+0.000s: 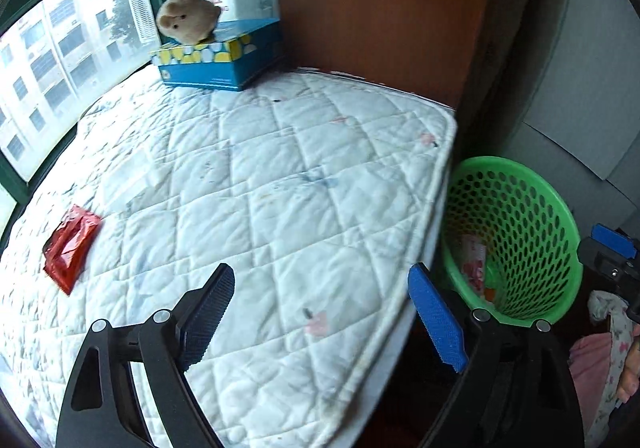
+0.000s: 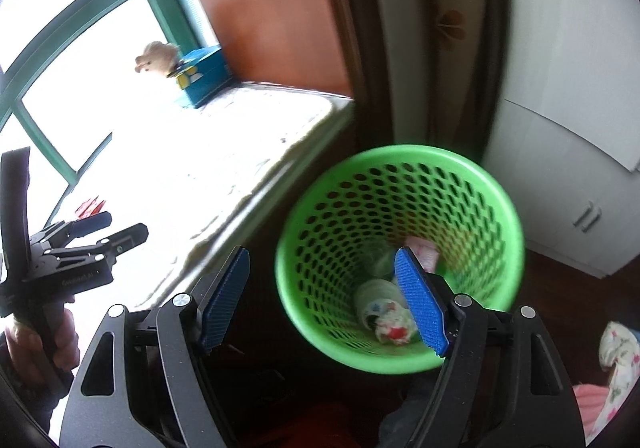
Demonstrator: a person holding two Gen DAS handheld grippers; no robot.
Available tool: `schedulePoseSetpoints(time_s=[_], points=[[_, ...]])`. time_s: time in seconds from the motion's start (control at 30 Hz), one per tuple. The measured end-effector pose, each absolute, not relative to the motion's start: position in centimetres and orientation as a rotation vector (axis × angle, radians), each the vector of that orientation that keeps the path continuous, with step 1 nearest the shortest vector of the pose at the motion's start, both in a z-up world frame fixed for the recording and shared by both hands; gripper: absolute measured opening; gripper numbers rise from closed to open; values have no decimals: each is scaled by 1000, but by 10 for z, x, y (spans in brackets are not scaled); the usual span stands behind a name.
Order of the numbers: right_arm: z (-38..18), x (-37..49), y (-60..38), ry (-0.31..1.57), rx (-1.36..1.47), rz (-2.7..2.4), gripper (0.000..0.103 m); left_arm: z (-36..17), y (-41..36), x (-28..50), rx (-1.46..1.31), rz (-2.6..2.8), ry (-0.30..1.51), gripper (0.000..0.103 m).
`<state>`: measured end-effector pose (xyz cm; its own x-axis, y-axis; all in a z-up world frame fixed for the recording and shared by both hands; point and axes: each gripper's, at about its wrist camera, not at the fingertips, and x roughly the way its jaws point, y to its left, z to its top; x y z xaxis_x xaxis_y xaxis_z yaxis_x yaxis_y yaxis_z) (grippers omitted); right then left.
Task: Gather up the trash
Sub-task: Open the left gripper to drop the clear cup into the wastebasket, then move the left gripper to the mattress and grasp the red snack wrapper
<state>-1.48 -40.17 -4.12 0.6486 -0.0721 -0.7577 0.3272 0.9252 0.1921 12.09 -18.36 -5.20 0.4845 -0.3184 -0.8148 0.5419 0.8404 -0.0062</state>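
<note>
While the left gripper (image 1: 322,318) hangs over the quilted mattress (image 1: 260,175) with its jaws spread wide and nothing between them, a red wrapper (image 1: 72,246) lies flat on the mattress well off to its left, near the window (image 1: 60,47). The right gripper (image 2: 324,298) is also wide and empty, held above the green basket (image 2: 400,358) beside the mattress edge, where crumpled wrappers (image 2: 384,314) lie at the bottom. A plush toy (image 1: 188,17) sits on a blue box (image 1: 218,65) at the far end.
</note>
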Motion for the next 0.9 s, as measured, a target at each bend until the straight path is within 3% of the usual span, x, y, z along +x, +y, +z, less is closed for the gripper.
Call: schedulePoseSetpoints(time_s=[0.33, 0.9], points=[[-36, 32, -347, 863, 268, -118, 77, -46, -86, 173, 260, -348, 893, 95], [-38, 115, -248, 931, 170, 16, 77, -77, 56, 296, 271, -305, 977, 96]])
